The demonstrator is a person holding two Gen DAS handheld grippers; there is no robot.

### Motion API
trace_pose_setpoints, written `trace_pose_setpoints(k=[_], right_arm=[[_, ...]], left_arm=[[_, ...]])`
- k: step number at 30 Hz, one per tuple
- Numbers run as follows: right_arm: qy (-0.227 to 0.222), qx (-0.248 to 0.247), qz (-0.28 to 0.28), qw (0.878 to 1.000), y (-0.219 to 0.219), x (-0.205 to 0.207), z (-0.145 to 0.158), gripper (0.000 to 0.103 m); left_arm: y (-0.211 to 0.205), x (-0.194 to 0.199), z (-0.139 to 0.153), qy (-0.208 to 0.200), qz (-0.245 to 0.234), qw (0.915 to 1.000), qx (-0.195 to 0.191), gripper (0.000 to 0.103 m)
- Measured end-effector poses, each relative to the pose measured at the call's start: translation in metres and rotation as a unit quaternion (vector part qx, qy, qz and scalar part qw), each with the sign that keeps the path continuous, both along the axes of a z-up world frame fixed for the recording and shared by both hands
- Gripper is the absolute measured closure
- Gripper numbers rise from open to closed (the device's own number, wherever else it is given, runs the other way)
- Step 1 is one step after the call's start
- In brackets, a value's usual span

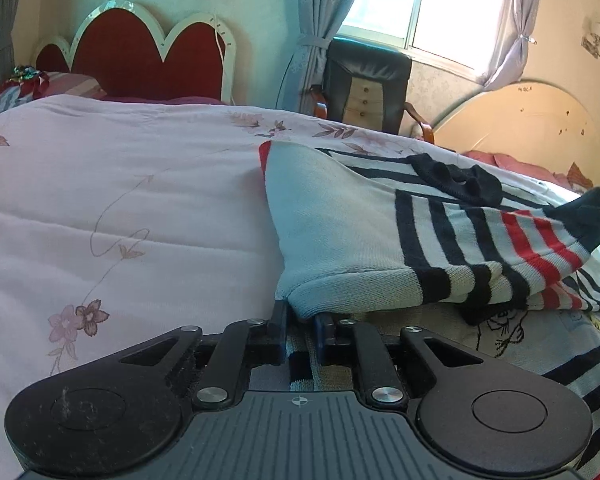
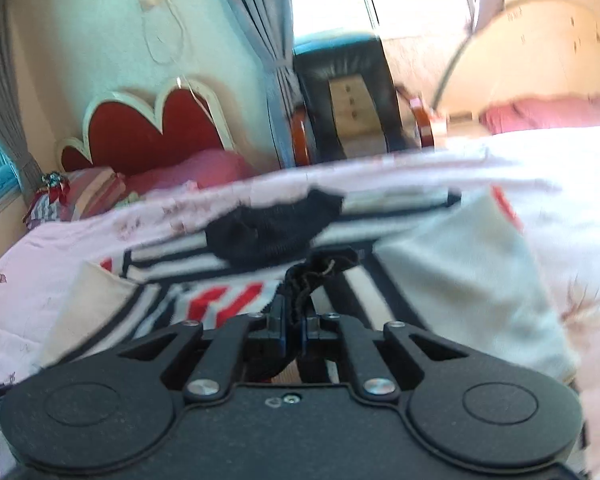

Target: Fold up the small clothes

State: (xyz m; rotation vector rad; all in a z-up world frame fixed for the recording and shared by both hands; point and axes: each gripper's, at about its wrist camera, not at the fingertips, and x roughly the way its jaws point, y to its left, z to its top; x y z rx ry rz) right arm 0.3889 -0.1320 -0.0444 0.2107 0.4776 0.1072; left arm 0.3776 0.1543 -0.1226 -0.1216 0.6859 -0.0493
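Striped knit sweater, partly folded, on the bed.

The sweater (image 1: 380,236) is a small white knit with black bands, red stripes and a black ribbed collar (image 1: 456,180). It lies spread on the bedcover, one plain white sleeve doubled over the body, its cuff edge raised. The lower part bears a black line drawing. The black hem edge (image 2: 320,268) is bunched and lifted clear of the striped body.
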Motion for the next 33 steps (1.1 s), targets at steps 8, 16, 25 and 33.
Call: trace_pose_setpoints(k=[8,16,25,33], right_arm=[[0.026,0.001,-0.03,0.999,-0.031,0.0,-0.018,0.096],[0.004,-0.014,-0.021,1.0,-0.028,-0.007,-0.018,0.096],[0.013,-0.031,-0.017,0.999,-0.031,-0.001,-0.021,0.096],[0.044,-0.039,-0.02,0.998,-0.028,0.0,-0.044,0.095]], left_arm=[[-0.004,0.002,-0.002,0.005,-0.004,0.9999,0.008,0.09],[-0.006,0.005,-0.001,0.01,-0.006,0.9999,0.013,0.09],[-0.01,0.005,-0.003,0.011,-0.002,0.9998,0.019,0.09],[-0.011,0.007,0.0,0.021,-0.005,0.9995,0.024,0.089]])
